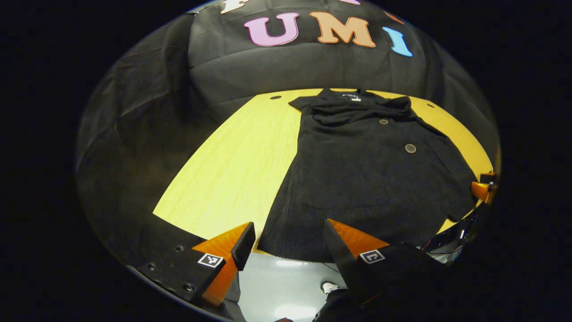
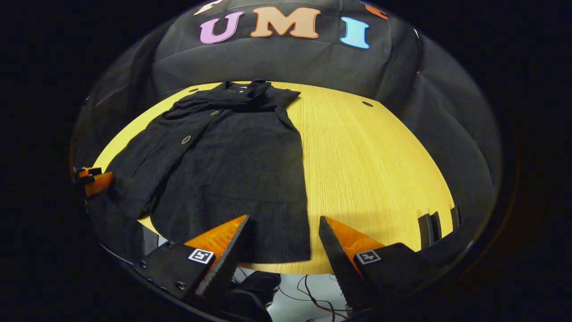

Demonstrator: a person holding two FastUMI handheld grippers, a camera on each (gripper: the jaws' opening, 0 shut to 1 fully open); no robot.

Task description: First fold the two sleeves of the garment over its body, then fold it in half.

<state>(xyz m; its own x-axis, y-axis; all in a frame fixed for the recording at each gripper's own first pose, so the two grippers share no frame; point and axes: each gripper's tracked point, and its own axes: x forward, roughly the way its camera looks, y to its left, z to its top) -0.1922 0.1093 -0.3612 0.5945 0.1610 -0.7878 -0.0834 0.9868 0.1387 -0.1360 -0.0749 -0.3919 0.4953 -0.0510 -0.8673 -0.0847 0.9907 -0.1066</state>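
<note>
1. While both sleeves look already drawn across the body, the black buttoned cardigan [image 1: 357,179] lies flat on the yellow wooden table [image 1: 232,170], collar toward the booth's cloth wall and hem at the near table edge; that lay suggests the half fold is the step left.
2. Left gripper [image 1: 288,241] hangs just off the near edge with its jaws spread wide and nothing between them; the hem's left corner sits in the gap ahead of them, not touched.
3. Right gripper [image 2: 281,239] is likewise wide open and empty, the hem's right corner lying between and just beyond its fingers.
4. Placed at the two hem corners, both seem set to pinch the hem and carry it toward the collar.
</note>
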